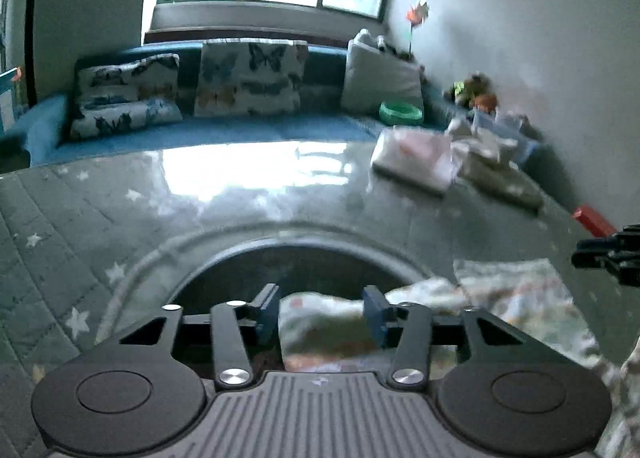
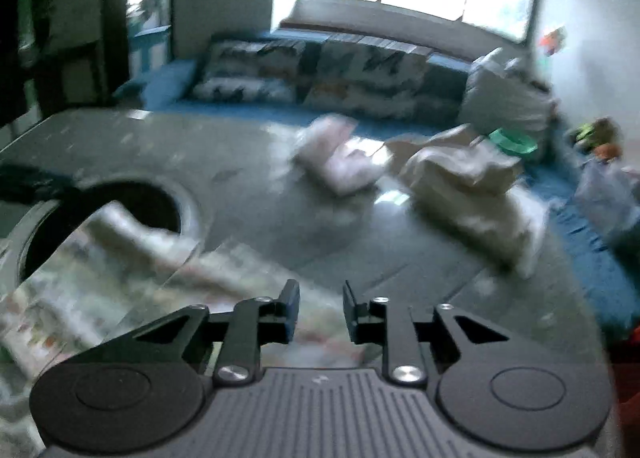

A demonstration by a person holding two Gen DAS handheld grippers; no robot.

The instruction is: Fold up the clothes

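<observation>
A pale patterned garment (image 1: 516, 298) lies crumpled on the grey star-print table cover (image 1: 72, 225), next to a round dark hole (image 1: 296, 266). My left gripper (image 1: 322, 314) is open with a fold of the garment between its blue fingers (image 1: 376, 316). The right gripper shows as a dark shape at the right edge of the left wrist view (image 1: 612, 254). In the right wrist view the same garment (image 2: 120, 270) spreads left and under my right gripper (image 2: 320, 314), which is open above its edge. The view is blurred.
Folded clothes are stacked at the far right of the table: a pinkish pile (image 1: 416, 161) (image 2: 340, 161) and a beige pile (image 1: 496, 173) (image 2: 468, 185). A blue sofa (image 1: 224, 133) with cushions runs behind. A green bowl (image 1: 400, 113), toys (image 1: 474, 91) and a red object (image 1: 592, 217) sit right.
</observation>
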